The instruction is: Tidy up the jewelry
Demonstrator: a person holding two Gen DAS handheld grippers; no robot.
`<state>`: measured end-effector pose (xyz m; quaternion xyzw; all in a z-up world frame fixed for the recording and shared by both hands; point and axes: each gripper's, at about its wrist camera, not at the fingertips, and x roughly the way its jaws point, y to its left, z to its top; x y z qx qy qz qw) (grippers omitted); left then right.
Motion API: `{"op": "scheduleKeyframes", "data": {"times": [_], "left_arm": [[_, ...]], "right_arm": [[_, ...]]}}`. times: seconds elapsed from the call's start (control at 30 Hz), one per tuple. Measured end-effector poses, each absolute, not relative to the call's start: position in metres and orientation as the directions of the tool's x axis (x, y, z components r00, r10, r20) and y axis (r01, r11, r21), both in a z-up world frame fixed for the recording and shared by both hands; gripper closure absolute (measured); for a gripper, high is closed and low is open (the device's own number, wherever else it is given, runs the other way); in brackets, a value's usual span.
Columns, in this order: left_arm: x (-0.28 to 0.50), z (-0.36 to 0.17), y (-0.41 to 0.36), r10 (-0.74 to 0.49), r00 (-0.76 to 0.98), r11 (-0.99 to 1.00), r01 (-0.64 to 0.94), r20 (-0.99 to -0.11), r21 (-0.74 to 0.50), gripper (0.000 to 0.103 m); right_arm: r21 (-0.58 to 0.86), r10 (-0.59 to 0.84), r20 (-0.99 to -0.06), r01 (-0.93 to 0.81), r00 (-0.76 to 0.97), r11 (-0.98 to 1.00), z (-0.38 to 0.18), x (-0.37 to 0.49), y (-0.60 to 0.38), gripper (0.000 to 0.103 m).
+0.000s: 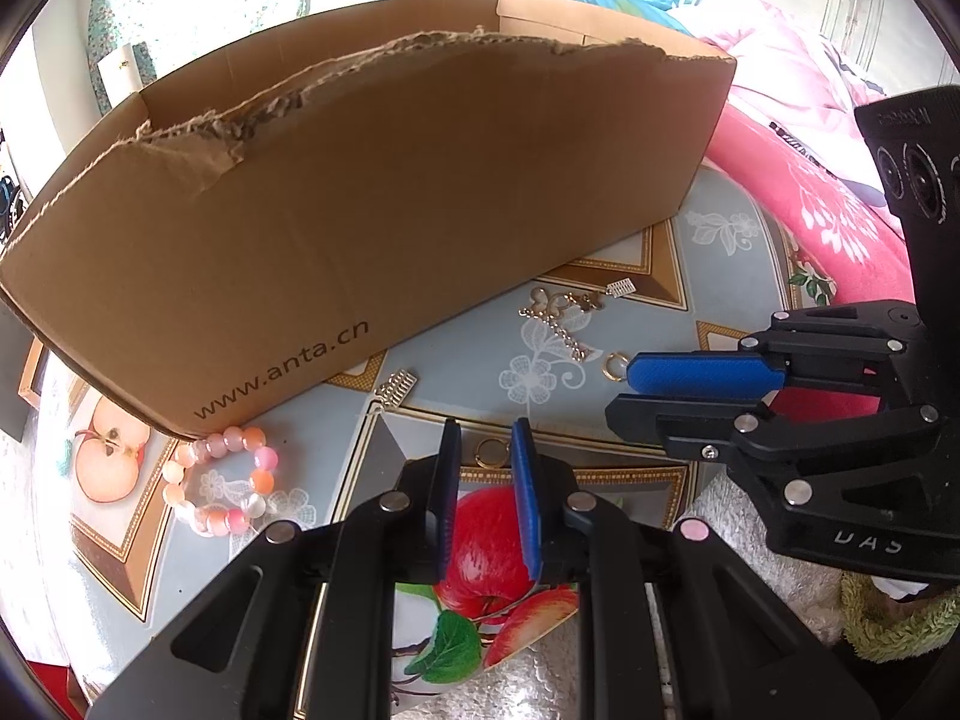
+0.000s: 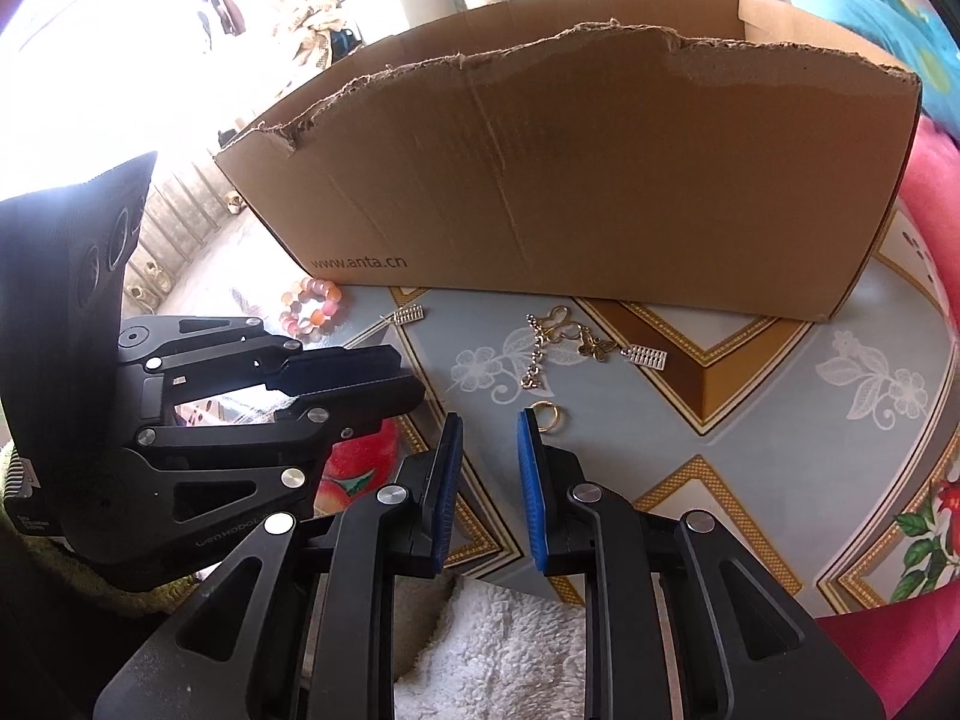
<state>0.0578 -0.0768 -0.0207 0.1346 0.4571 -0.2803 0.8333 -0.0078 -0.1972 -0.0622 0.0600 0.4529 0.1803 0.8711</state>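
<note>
An open, torn cardboard box (image 1: 372, 210) (image 2: 600, 180) stands at the back of the table. Jewelry lies in front of it: a pink bead bracelet (image 1: 219, 483) (image 2: 312, 300), a gold butterfly chain (image 1: 561, 315) (image 2: 552, 336), two silver abacus charms (image 1: 396, 387) (image 1: 621, 287), and two gold rings. One ring (image 1: 492, 453) shows in the gap just past my left gripper (image 1: 486, 438), which is narrowly open and holds nothing. The other ring (image 2: 549, 417) (image 1: 615, 366) lies beside the right fingertip of my right gripper (image 2: 489, 420), also narrowly open and empty.
The table wears a blue-grey cloth (image 1: 720, 276) printed with apples and gold frames. A white fluffy towel (image 2: 510, 648) lies at the near edge. Pink bedding (image 1: 810, 180) rises to the right of the table. The two grippers sit close, side by side.
</note>
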Motion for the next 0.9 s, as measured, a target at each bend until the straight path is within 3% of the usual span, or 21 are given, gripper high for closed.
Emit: {"op": "scheduleKeyframes", "data": {"times": [0.37, 0.6, 0.9], "left_arm": [[0.058, -0.021, -0.078, -0.341, 0.427, 0.805, 0.592, -0.837, -0.026, 0.086], [0.056, -0.022, -0.079, -0.339, 0.432, 0.803, 0.596, -0.836, -0.017, 0.086], [0.056, -0.022, -0.079, -0.338, 0.433, 0.801, 0.598, -0.835, -0.014, 0.086]], "right_arm": [[0.277, 0.386, -0.751, -0.275, 0.536, 0.921, -0.062, -0.012, -0.191, 0.083], [0.079, 0.272, -0.756, -0.330, 0.596, 0.941, -0.052, -0.016, -0.198, 0.083], [-0.045, 0.320, -0.792, -0.573, 0.520, 0.818, -0.052, -0.011, -0.189, 0.083]]}}
